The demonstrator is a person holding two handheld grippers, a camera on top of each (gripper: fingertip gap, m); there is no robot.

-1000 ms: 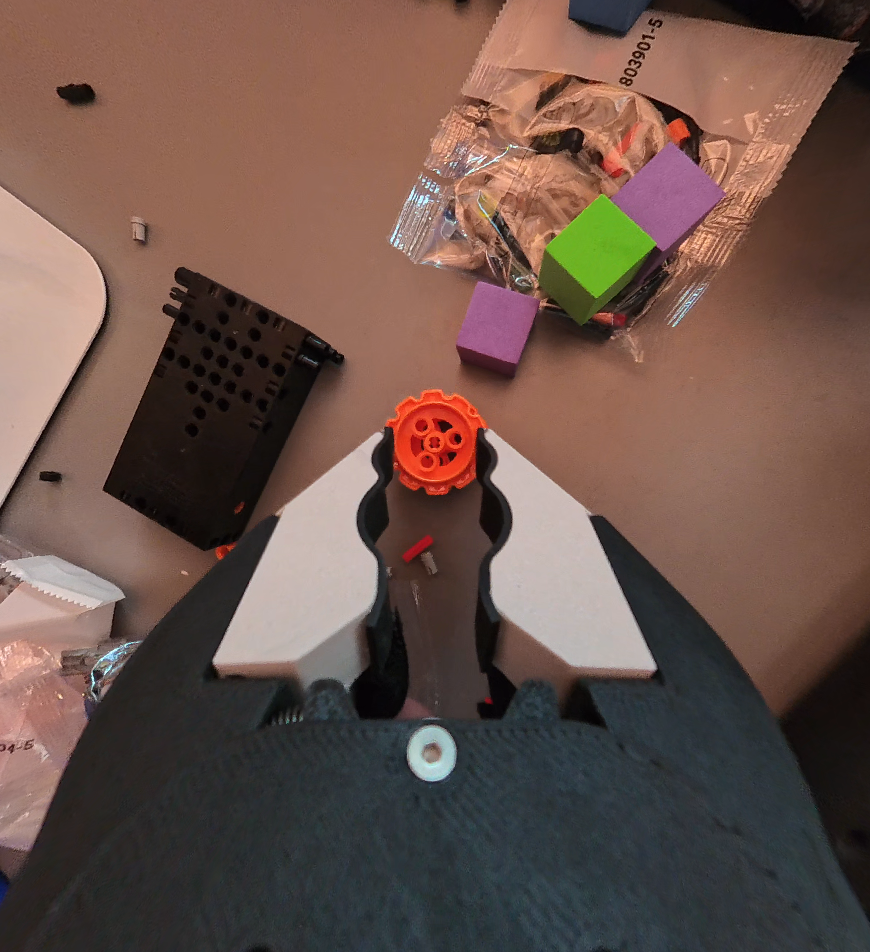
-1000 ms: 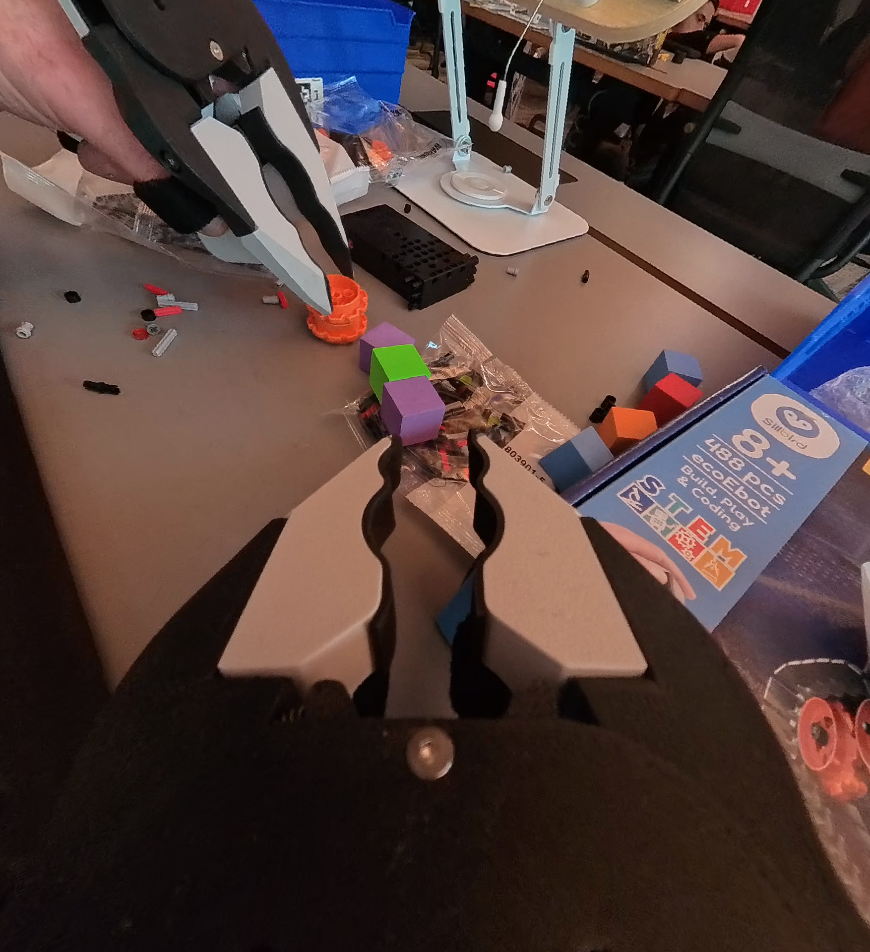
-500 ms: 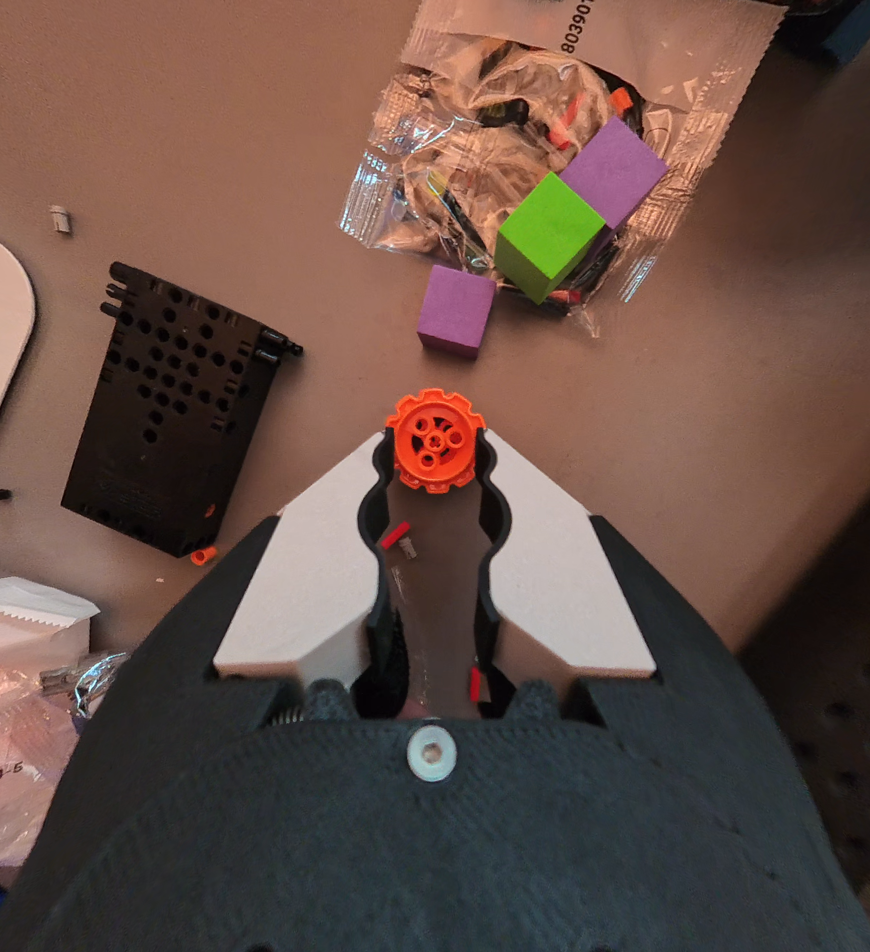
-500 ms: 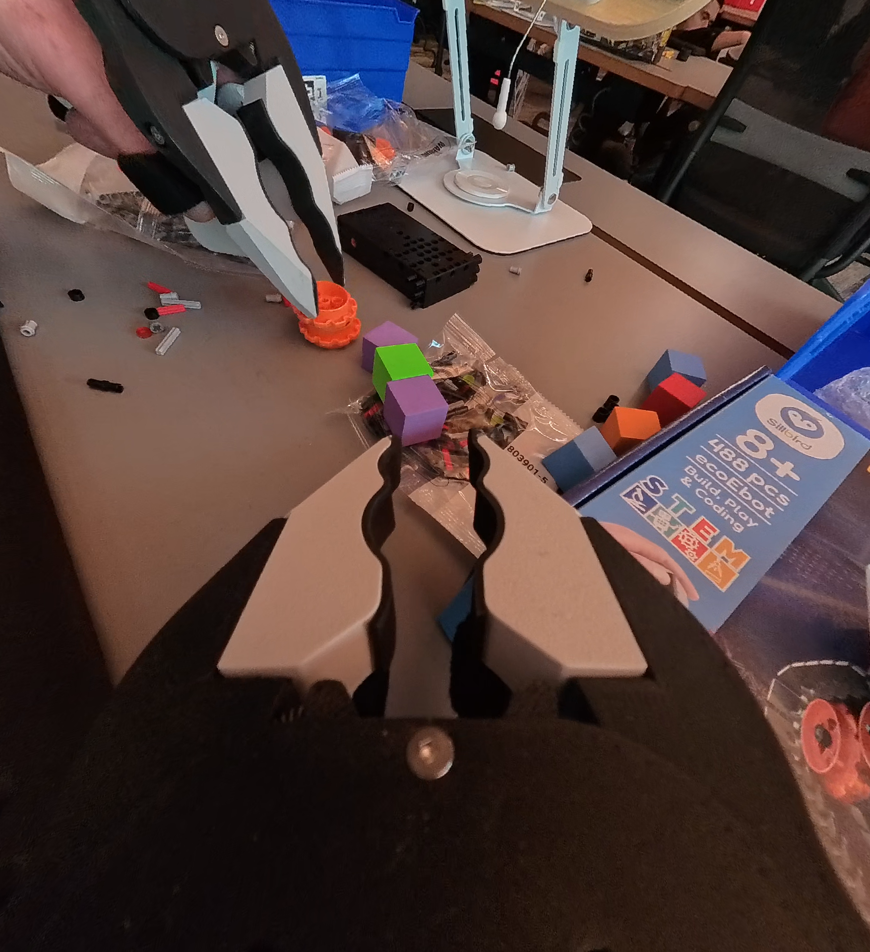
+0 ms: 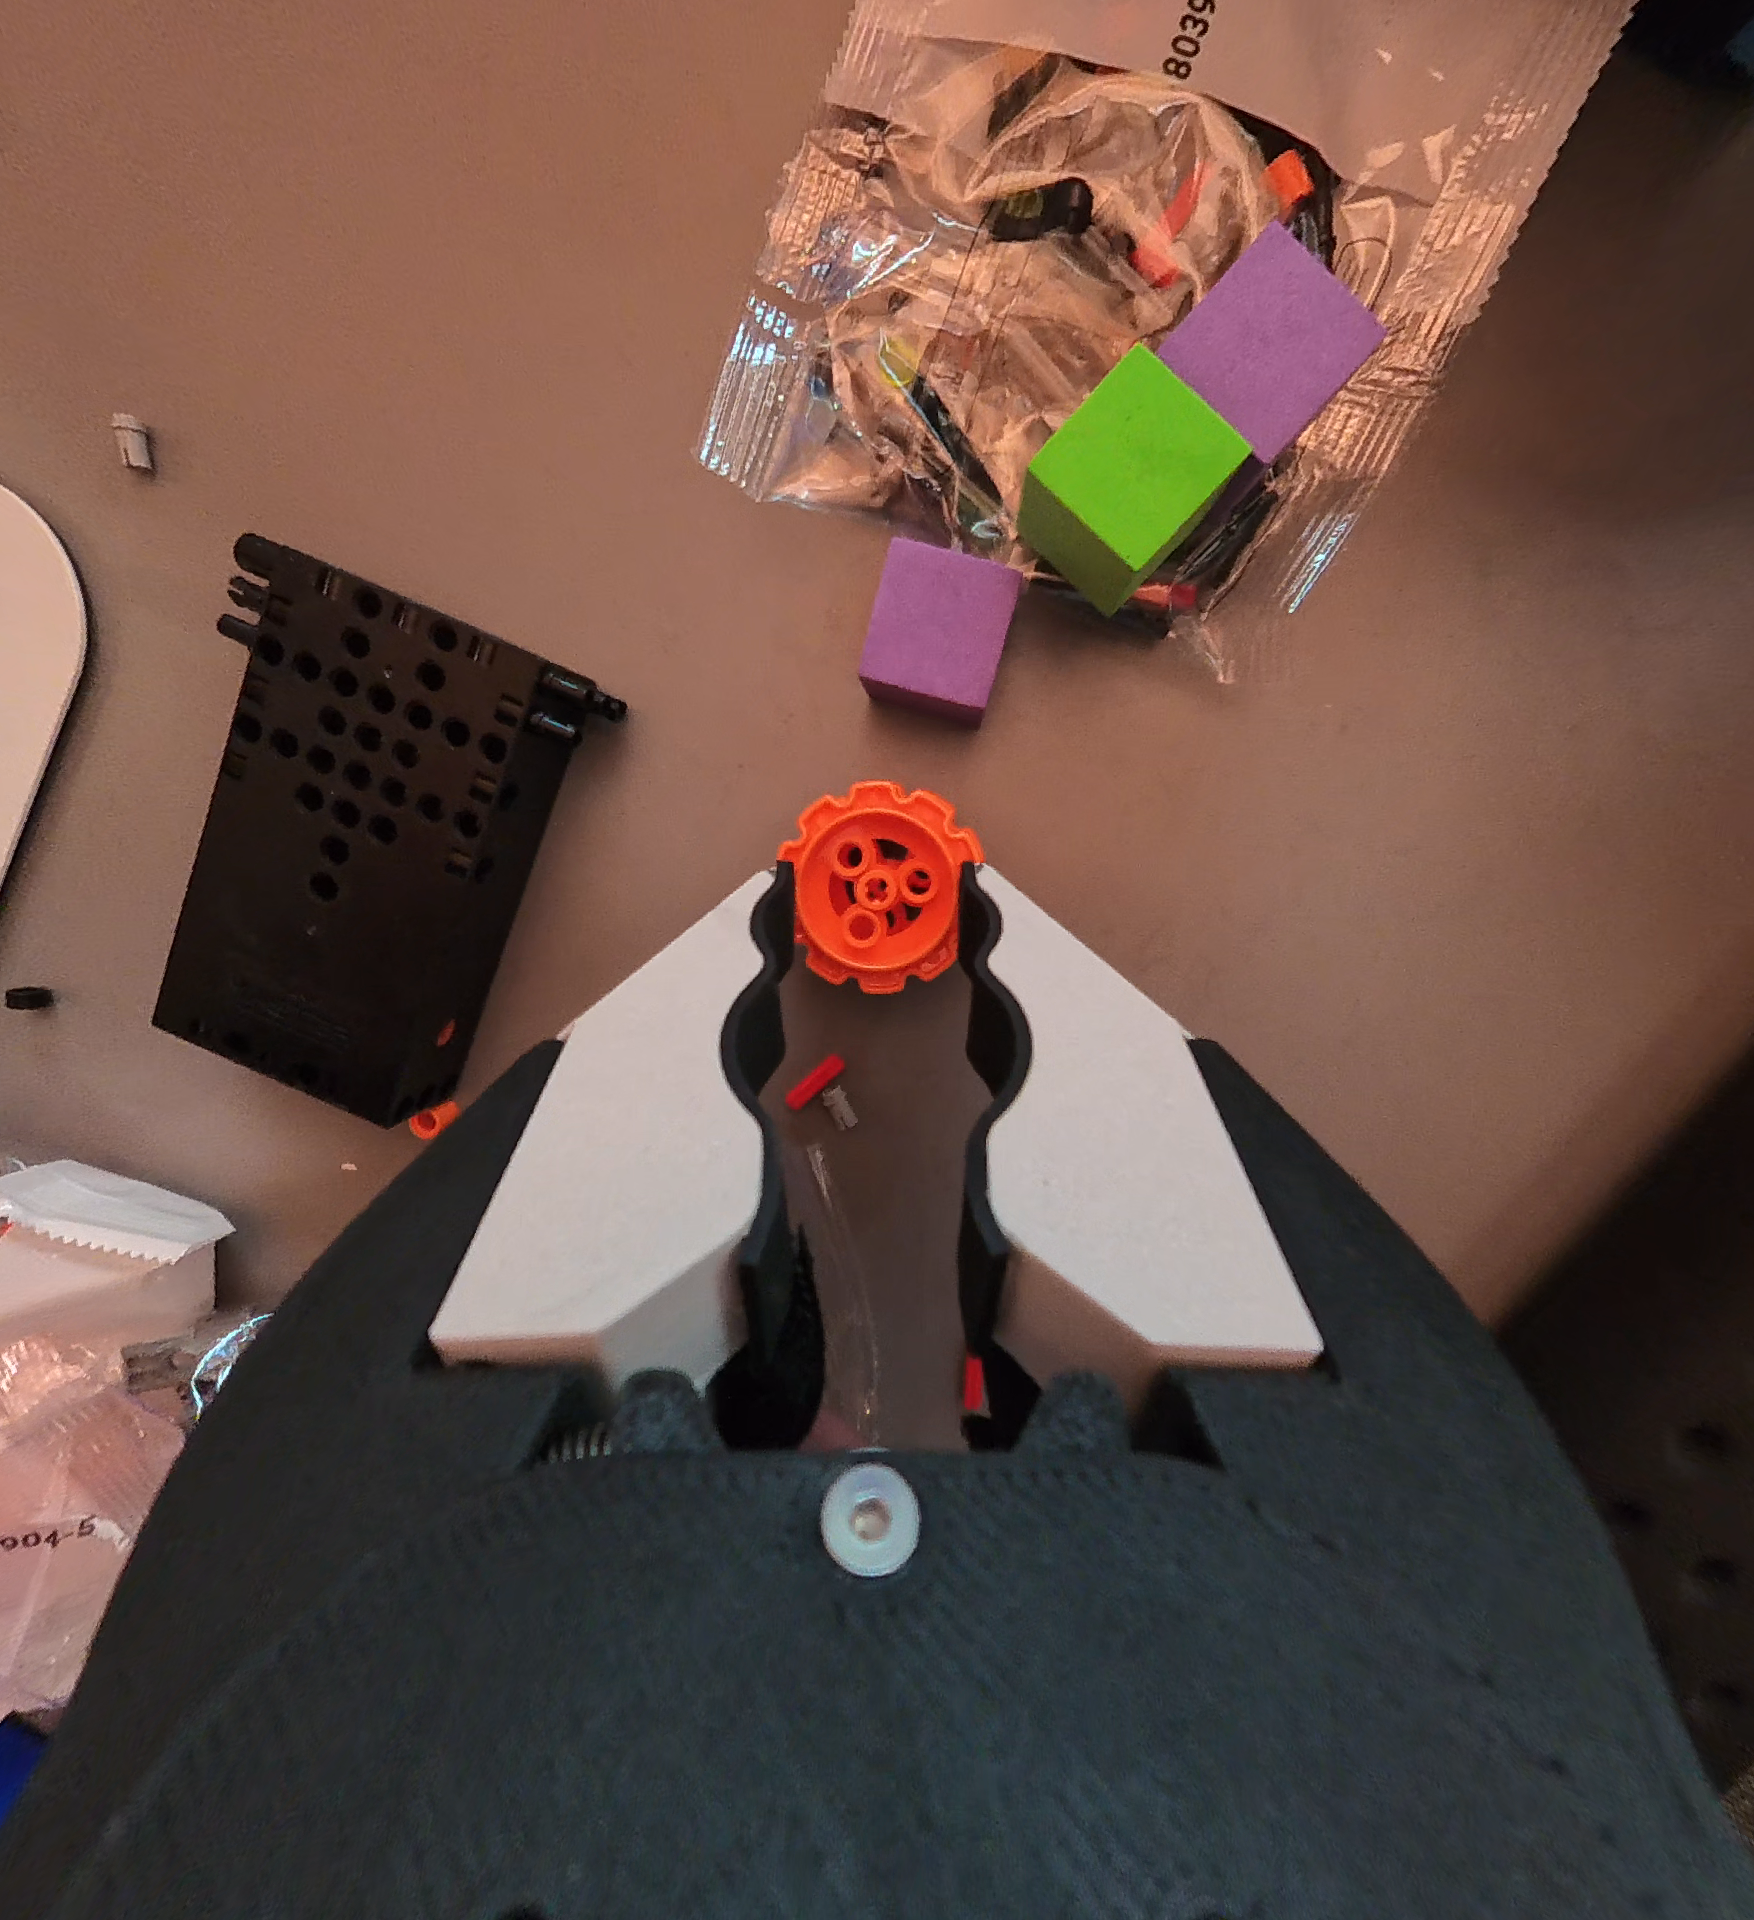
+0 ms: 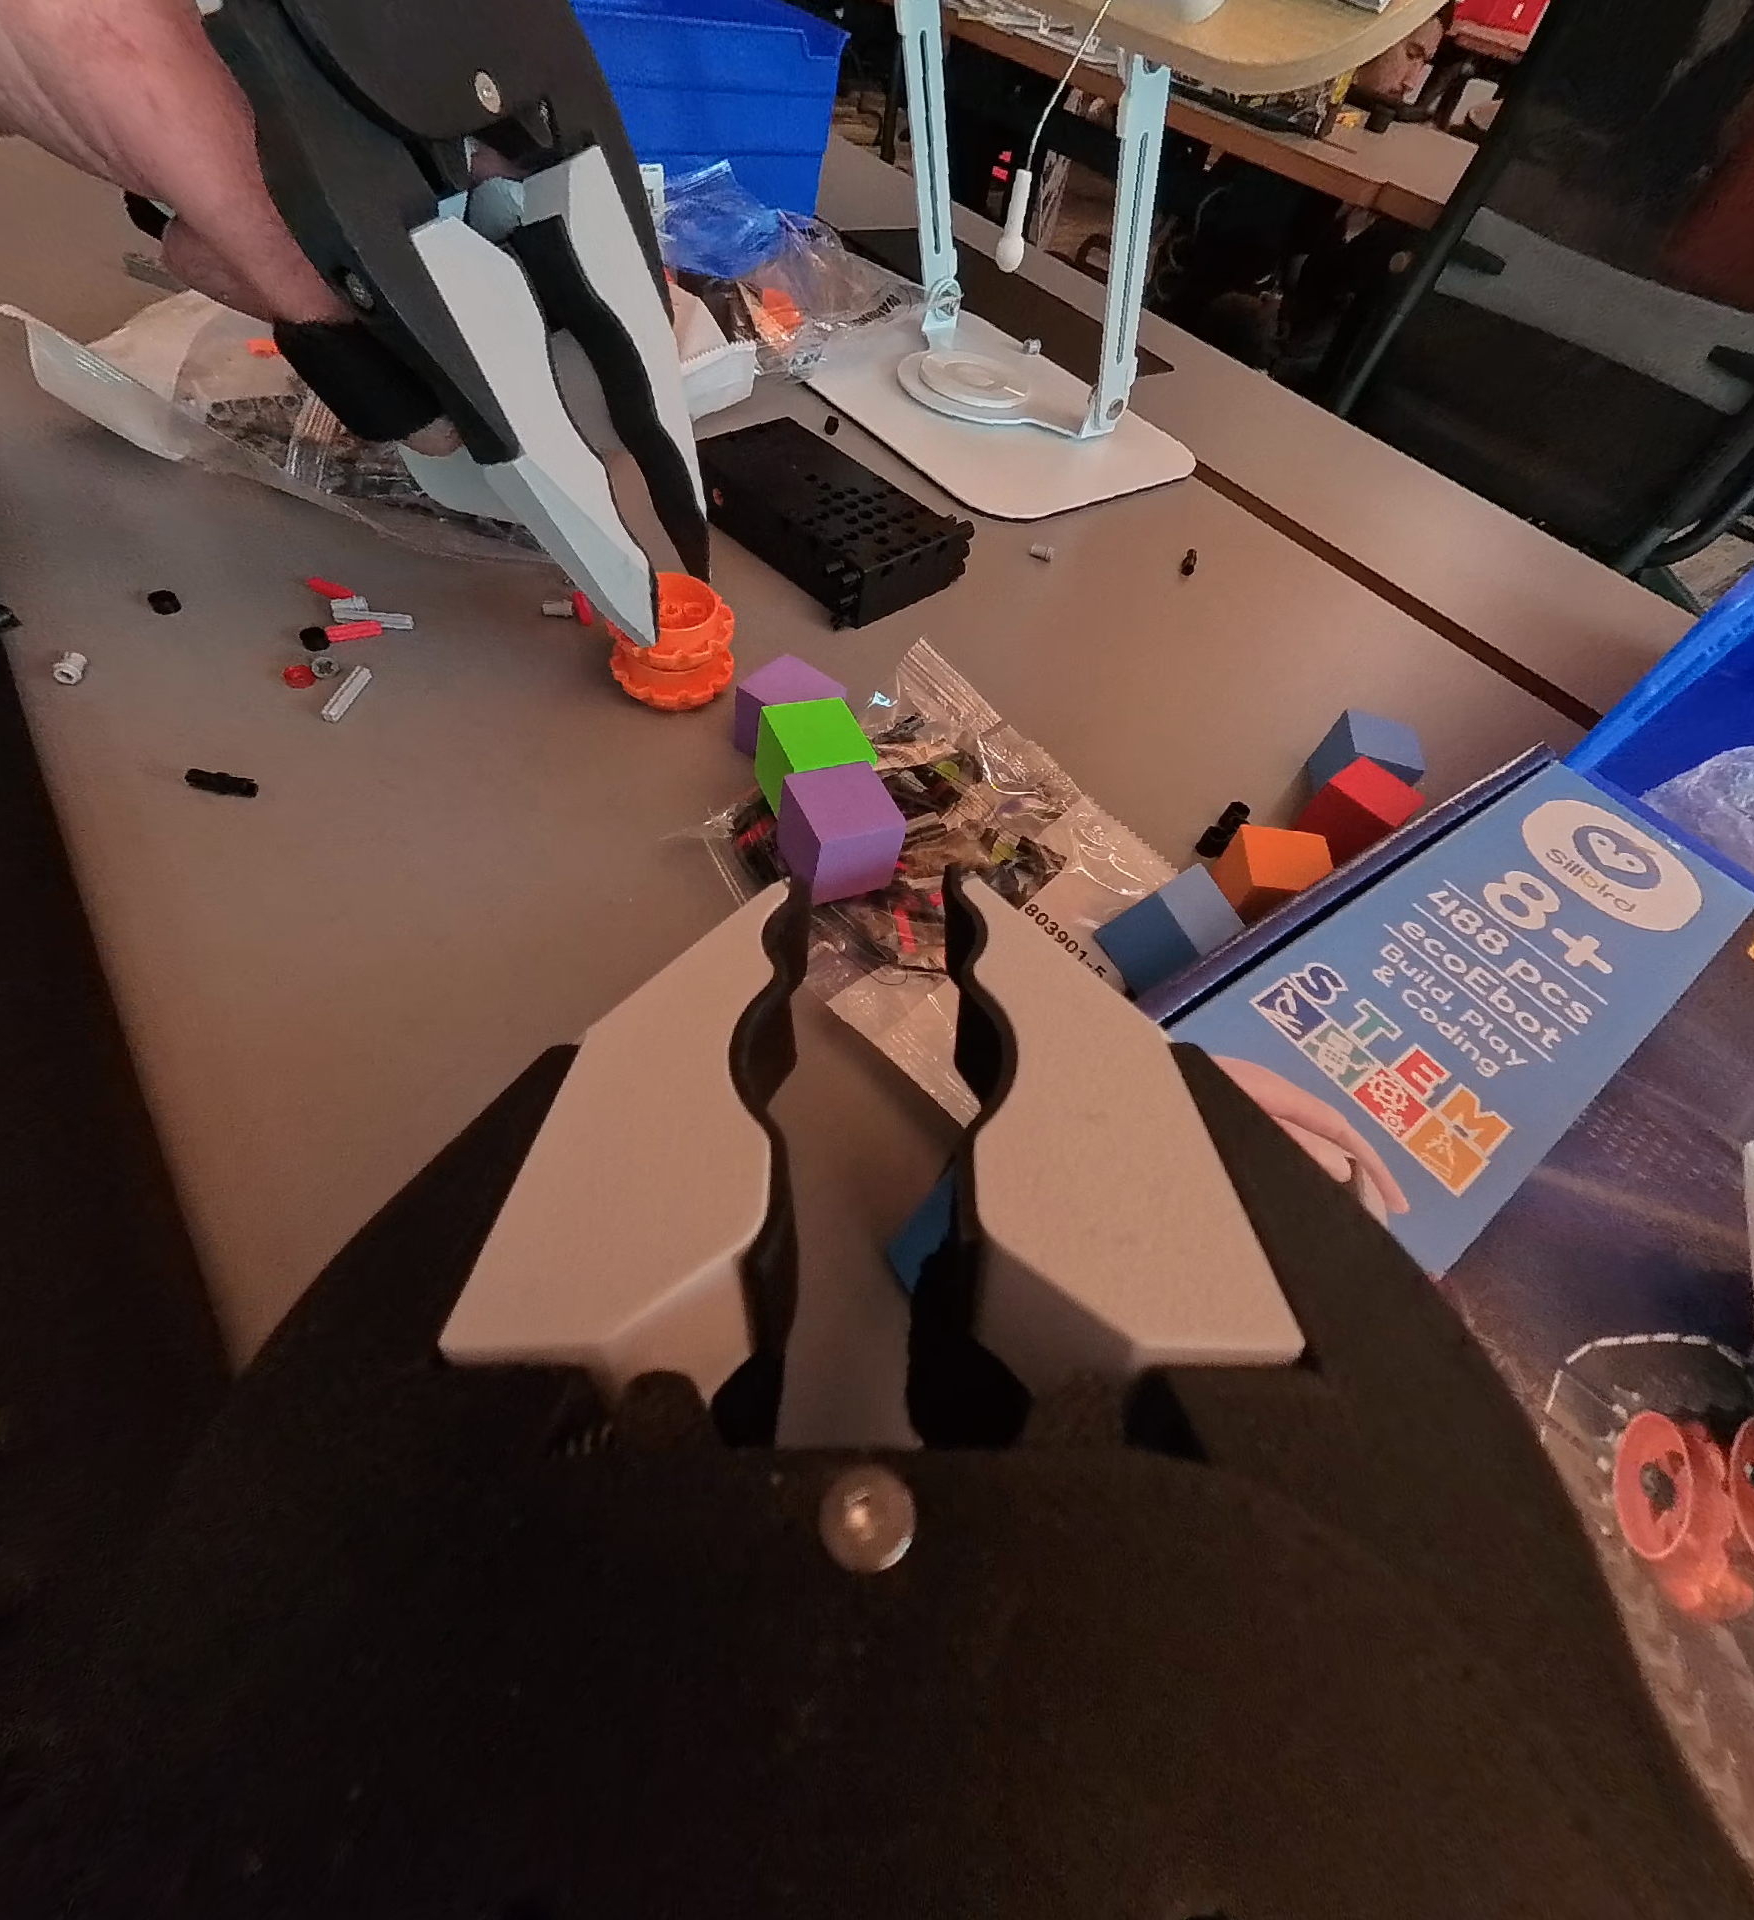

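The left tongs (image 5: 878,896) are clamped by their very tips on a small orange toothed plastic wheel hub (image 5: 878,902), hole-pattern face toward the camera. Below lie the beige surface (image 5: 437,260), a black perforated plastic block (image 5: 364,831), a purple foam cube (image 5: 940,634), and a green foam cube (image 5: 1133,478) resting on a crinkled clear bag of small parts (image 5: 956,312). With so little pad on the rim, the hub may well pivot or pop free.

From the right wrist view, the right tongs (image 6: 873,904) stand slightly apart and empty above the bag, near a second purple foam cube (image 6: 837,831). The left tongs (image 6: 670,603) hold the hub low, touching or just above the surface; I cannot tell which. A tilt could scrape it, and a dropped hub could roll among the loose pins (image 6: 353,623).
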